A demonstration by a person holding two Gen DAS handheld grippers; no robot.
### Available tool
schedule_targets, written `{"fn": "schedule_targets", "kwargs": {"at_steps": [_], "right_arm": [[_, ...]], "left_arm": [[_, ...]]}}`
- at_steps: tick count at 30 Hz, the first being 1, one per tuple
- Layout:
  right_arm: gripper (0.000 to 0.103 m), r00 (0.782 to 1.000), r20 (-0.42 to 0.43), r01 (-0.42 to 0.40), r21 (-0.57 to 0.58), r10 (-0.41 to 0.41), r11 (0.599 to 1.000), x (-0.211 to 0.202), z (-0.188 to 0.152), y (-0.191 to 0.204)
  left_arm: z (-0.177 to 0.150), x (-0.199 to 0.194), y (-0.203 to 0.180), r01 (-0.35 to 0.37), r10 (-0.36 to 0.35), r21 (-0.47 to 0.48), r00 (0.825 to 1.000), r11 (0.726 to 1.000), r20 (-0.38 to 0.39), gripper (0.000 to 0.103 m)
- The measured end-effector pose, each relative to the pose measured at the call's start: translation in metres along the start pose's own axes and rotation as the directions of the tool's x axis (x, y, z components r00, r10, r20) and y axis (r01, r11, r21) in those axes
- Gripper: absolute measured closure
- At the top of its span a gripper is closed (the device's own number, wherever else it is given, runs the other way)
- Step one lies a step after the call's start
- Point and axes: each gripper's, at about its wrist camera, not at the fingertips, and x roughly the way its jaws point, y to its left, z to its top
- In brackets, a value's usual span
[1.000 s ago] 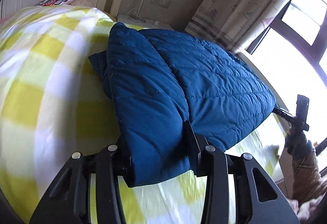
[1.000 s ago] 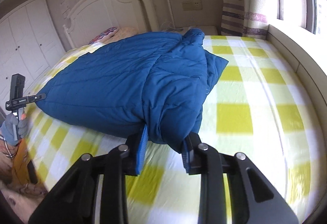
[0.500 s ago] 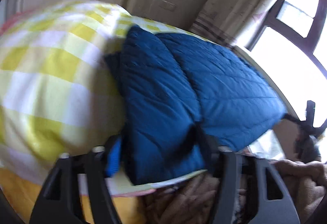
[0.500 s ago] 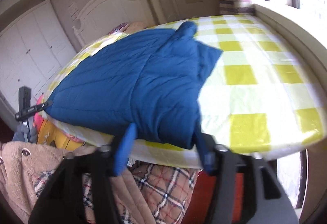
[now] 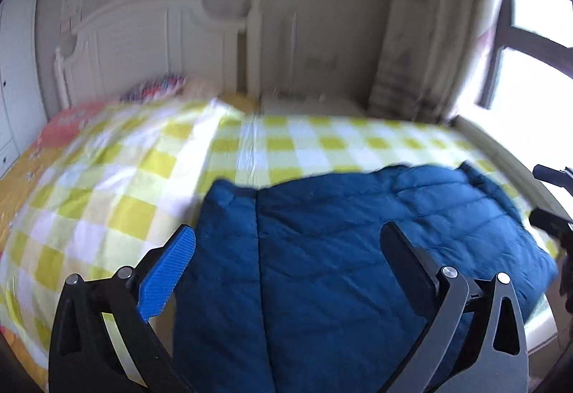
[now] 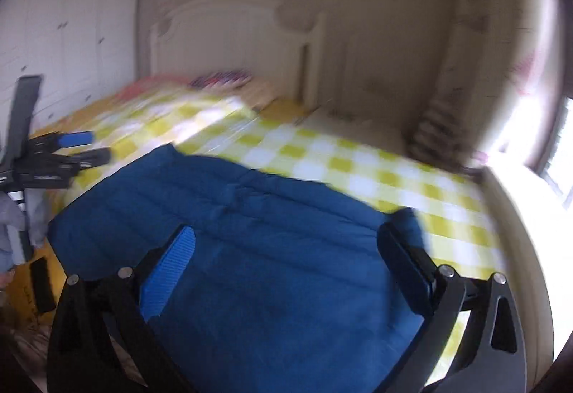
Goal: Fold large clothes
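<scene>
Lying folded on the yellow-and-white checked bed cover (image 5: 150, 163), the dark blue quilted jacket (image 5: 322, 249) is puffy, stitched in broad panels, with one seam running from its near edge towards the white headboard (image 5: 150, 45). Its long axis runs across the foot of the bed, from the left gripper (image 5: 290, 249) towards the window side; no label or writing can be read, since both views are blurred. Both the left gripper and the right gripper (image 6: 286, 249) have just been opening, jaws now spread wide above the jacket, pressing on nothing.
</scene>
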Motion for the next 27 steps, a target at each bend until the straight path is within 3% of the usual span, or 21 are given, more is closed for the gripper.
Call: {"fn": "schedule_targets", "kwargs": {"at_steps": [1,2,5,6,7,9,10,11,12,13,23,25,27], "right_arm": [[0.003,0.997,-0.048,-0.055,-0.007,0.054,0.998,0.027,0.013,0.007],[0.003,0.995,-0.082,-0.061,-0.024,0.059,0.998,0.046,0.022,0.013],[0.013,0.981,-0.193,-0.052,-0.135,0.025,0.99,0.107,0.044,0.024],[0.021,0.977,-0.213,-0.047,-0.146,0.015,0.988,0.122,0.049,0.02],[0.031,0.972,-0.236,-0.034,-0.155,-0.003,0.987,0.137,0.049,0.016],[0.033,0.953,-0.297,0.01,-0.159,-0.058,0.987,0.175,0.036,-0.007],[0.033,0.943,-0.334,-0.029,-0.081,0.001,0.996,0.192,0.023,-0.023],[0.032,0.943,-0.324,-0.072,0.009,0.071,0.997,0.199,0.018,-0.039],[0.037,0.949,-0.294,-0.098,0.079,0.117,0.992,0.198,0.018,-0.052],[0.039,0.954,-0.273,-0.098,0.119,0.127,0.988,0.198,0.018,-0.06],[0.037,0.962,-0.255,-0.08,0.093,0.101,0.992,0.192,0.01,-0.055],[0.036,0.961,-0.261,-0.069,0.075,0.086,0.995,0.194,0.01,-0.053],[0.034,0.961,-0.268,-0.058,0.053,0.07,0.997,0.197,0.011,-0.05]], "left_arm": [[0.003,0.016,-0.001,-0.006,0.005,-0.016,0.999,1.0,-0.049,0.004],[0.009,0.034,-0.002,-0.01,0.008,-0.022,0.996,1.0,-0.09,0.004],[0.018,0.072,-0.004,-0.075,0.075,0.008,0.985,0.997,-0.157,0.004],[0.021,0.086,-0.004,-0.092,0.094,0.022,0.981,0.996,-0.169,0.004],[0.022,0.099,-0.004,-0.103,0.107,0.034,0.978,0.994,-0.18,0.004],[0.018,0.13,-0.001,-0.105,0.112,0.041,0.966,0.994,-0.235,0.004],[0.015,0.147,0.006,-0.063,0.055,-0.018,0.96,0.998,-0.276,0.004],[0.015,0.155,0.009,-0.054,0.037,-0.052,0.957,0.997,-0.286,0.004],[0.017,0.161,0.012,-0.061,0.038,-0.07,0.958,0.996,-0.284,0.004],[0.018,0.163,0.012,-0.06,0.039,-0.066,0.958,0.996,-0.283,0.004],[0.013,0.153,0.019,-0.036,0.006,-0.117,0.969,0.993,-0.245,0.004],[0.015,0.154,0.014,-0.059,0.032,-0.09,0.961,0.994,-0.275,0.004],[0.023,0.146,0.0,-0.114,0.109,-0.001,0.95,0.993,-0.293,0.004]]}}
